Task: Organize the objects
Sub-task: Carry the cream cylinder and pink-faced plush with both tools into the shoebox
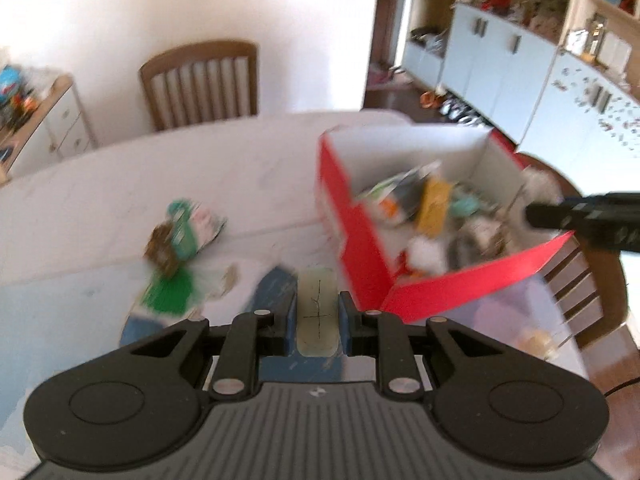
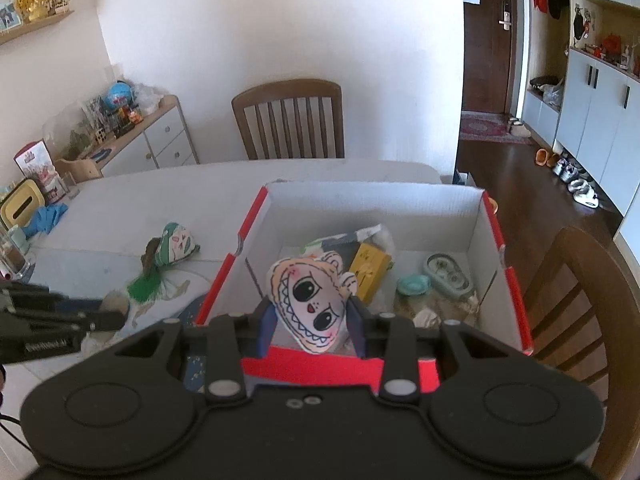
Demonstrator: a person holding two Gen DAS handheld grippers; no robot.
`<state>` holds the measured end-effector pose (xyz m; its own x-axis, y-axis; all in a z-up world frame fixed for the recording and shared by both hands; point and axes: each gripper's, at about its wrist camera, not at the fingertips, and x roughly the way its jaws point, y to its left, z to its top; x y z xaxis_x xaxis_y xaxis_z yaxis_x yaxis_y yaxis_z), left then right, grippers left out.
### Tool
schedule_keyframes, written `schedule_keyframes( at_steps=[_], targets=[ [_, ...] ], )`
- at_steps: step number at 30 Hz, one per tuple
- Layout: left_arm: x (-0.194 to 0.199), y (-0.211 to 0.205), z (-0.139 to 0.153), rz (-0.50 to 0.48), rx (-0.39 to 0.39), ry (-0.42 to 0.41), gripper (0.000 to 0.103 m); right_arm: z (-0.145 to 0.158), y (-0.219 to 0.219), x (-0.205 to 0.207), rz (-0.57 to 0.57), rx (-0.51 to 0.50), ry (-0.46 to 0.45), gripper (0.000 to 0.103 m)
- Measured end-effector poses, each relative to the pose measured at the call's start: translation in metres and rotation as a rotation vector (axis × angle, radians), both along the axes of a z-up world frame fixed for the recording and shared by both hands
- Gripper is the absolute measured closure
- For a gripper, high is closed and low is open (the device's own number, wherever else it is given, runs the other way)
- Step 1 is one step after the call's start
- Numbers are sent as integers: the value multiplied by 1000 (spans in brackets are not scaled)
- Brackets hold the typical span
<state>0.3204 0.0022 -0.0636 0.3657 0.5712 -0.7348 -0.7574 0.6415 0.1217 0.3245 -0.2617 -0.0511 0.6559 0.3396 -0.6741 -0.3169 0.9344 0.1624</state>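
Fingers of the right gripper [image 2: 311,320] are closed on a doll [image 2: 308,304], a flat stuffed face with big black eyes, jagged drawn teeth, orange outlines and small ears, held tilted just above the near wall of the box [image 2: 486,248]. That box is red outside and white inside, open-topped, and reaches away from the fingertips. Inside it, just beyond the doll, lie a yellow carton [image 2: 370,270] with print too small to read, a wrapped packet [image 2: 340,242] behind it, and to the right of the fingers a teal lid [image 2: 414,284] and a grey-green case [image 2: 448,276] over crumpled paper. Left of the fingers, on the white table [image 2: 160,196], rest a green tassel [image 2: 146,284] and, further off, a green-and-white pouch [image 2: 174,246]. Beyond the table stands a chair [image 2: 290,120]. The left gripper [image 1: 318,312] is blurred in its own view; its fingers stand narrowly apart with nothing visibly between them, only a pale tape strip with pen marks below. In that view the box [image 1: 344,236] lies just right of the fingertips, the tassel [image 1: 168,294] just left, the pouch [image 1: 188,228] further ahead. Lettering on the left gripper's side, seen from the right wrist, is unreadable.
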Motion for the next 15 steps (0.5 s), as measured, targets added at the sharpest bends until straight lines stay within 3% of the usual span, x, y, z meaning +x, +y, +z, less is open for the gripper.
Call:
schedule_keyframes(
  at_steps=[4, 15],
  targets=[
    [29, -5, 13, -55, 10, -26, 82, 2, -9, 2, -2, -1, -9, 67],
    [94, 3, 2, -133, 11, -28, 82, -1, -26, 19, -11, -62, -25, 67]
  ],
)
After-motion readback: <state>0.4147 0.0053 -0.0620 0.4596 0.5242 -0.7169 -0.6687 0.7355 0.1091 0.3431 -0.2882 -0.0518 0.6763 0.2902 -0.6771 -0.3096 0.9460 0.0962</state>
